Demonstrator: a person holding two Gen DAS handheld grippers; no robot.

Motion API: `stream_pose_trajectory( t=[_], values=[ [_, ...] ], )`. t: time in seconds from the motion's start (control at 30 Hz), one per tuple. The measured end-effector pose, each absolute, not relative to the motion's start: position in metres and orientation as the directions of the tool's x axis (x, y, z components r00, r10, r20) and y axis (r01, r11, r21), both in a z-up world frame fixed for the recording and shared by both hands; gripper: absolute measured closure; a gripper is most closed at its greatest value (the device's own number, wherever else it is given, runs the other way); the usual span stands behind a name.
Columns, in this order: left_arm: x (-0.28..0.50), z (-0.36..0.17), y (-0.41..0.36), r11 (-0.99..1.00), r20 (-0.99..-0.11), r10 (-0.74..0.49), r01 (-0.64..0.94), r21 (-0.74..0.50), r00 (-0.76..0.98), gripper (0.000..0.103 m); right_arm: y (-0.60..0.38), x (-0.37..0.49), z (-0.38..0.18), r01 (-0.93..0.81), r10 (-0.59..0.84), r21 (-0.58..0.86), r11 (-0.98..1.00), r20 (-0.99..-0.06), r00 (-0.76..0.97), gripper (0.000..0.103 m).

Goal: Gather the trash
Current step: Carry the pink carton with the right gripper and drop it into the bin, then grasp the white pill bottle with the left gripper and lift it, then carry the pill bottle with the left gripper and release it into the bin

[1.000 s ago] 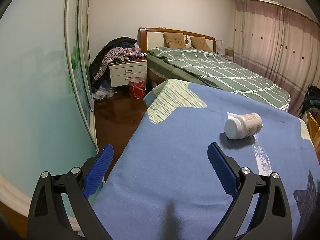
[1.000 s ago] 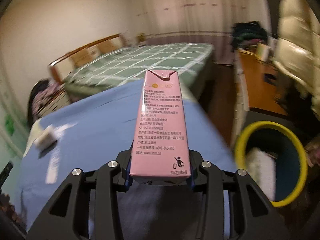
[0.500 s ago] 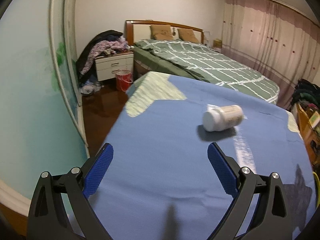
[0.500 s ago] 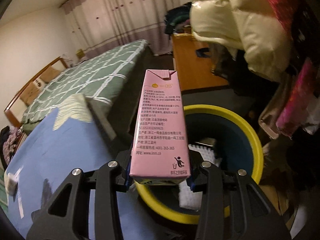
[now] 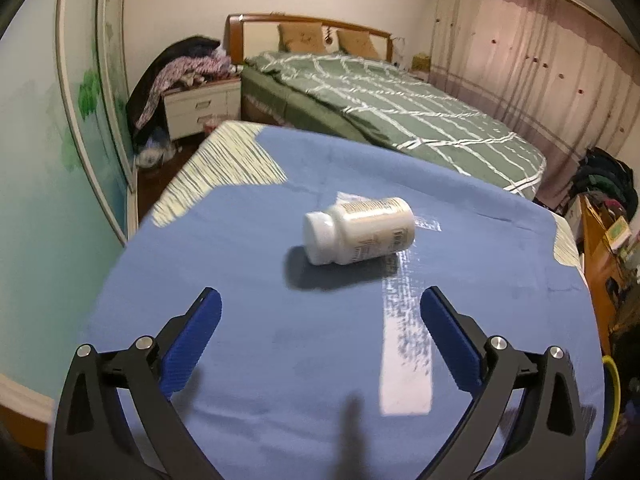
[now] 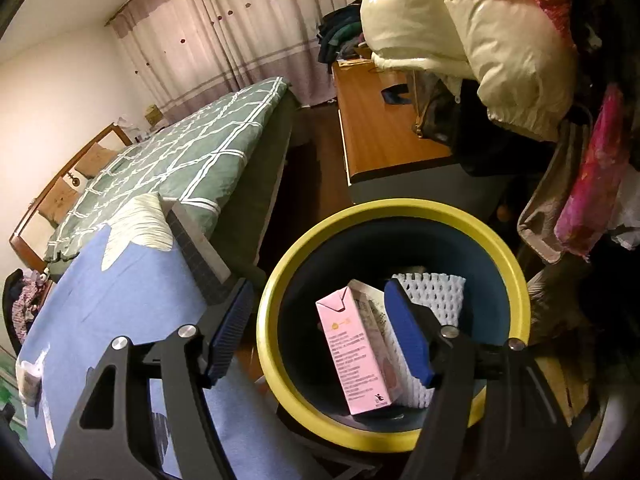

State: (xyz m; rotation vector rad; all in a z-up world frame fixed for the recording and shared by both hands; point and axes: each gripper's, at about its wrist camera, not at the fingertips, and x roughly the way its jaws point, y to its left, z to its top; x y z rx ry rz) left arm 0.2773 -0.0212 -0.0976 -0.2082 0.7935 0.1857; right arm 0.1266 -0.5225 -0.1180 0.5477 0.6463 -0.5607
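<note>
A white pill bottle (image 5: 358, 231) lies on its side on the blue tablecloth (image 5: 240, 280), on a clear plastic wrapper (image 5: 406, 332). My left gripper (image 5: 320, 316) is open and empty, just short of the bottle. In the right wrist view, my right gripper (image 6: 320, 328) is open above a yellow-rimmed bin (image 6: 516, 272). The pink carton (image 6: 356, 356) lies inside the bin, free of my fingers, beside white foam netting (image 6: 434, 292). The bottle shows small at the far left of the right wrist view (image 6: 30, 372).
A green quilted bed (image 5: 400, 112) stands beyond the table. A nightstand (image 5: 200, 106) piled with clothes is at the back left. A wooden desk (image 6: 384, 124) and hanging coats (image 6: 480, 40) crowd the space around the bin.
My right gripper has opened and the pink carton has dropped into the bin. My left gripper has moved closer to the white bottle.
</note>
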Motion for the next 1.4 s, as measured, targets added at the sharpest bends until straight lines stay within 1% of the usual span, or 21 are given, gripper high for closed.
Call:
stream_pose_trajectory(
  t=[0.13,0.27,0.4,0.67,0.9,1.0,1.13,1.3,1.4],
  values=[
    [0.301,-0.108,-0.037,0.949,-0.735,0.131,-0.298,-0.100,0.665,0.005,-0.521,0.127,-0.117,0.610,-0.291,0.302,0.732,-0.671,0.682,0.038],
    [0.328,-0.114,-0.054,0.940,-0.731,0.203,-0.338,-0.040,0.652,0.005,-0.517,0.128,-0.115,0.586,-0.276,0.313,0.747,-0.656,0.702,0.038],
    [0.349,-0.113,-0.061,0.928,-0.726,0.234,-0.372,-0.032,0.646,0.005,-0.518,0.130,-0.116,0.569,-0.254,0.332,0.752,-0.651,0.716,0.038],
    [0.375,-0.116,-0.060,0.890,-0.745,0.299,-0.455,-0.008,0.597,0.005,-0.519,0.130,-0.116,0.546,-0.221,0.364,0.755,-0.642,0.734,0.038],
    [0.397,-0.137,-0.052,0.890,-0.787,0.273,-0.456,-0.012,0.553,0.005,-0.518,0.131,-0.116,0.533,-0.205,0.377,0.758,-0.637,0.743,0.038],
    [0.400,-0.137,-0.045,0.890,-0.785,0.260,-0.454,-0.030,0.562,0.018,-0.516,0.130,-0.114,0.528,-0.209,0.374,0.762,-0.630,0.748,0.038],
    [0.401,-0.137,-0.045,0.902,-0.784,0.241,-0.430,-0.036,0.571,0.018,-0.512,0.130,-0.113,0.514,-0.203,0.357,0.780,-0.633,0.748,0.038],
    [0.385,-0.129,-0.064,0.933,-0.779,0.183,-0.355,-0.053,0.599,0.018,-0.509,0.118,-0.103,0.492,-0.207,0.328,0.807,-0.622,0.755,0.038],
    [0.364,-0.118,-0.097,0.968,-0.763,0.122,-0.246,-0.049,0.635,0.018,-0.512,0.106,-0.096,0.496,-0.230,0.302,0.814,-0.617,0.753,0.038]
  ],
)
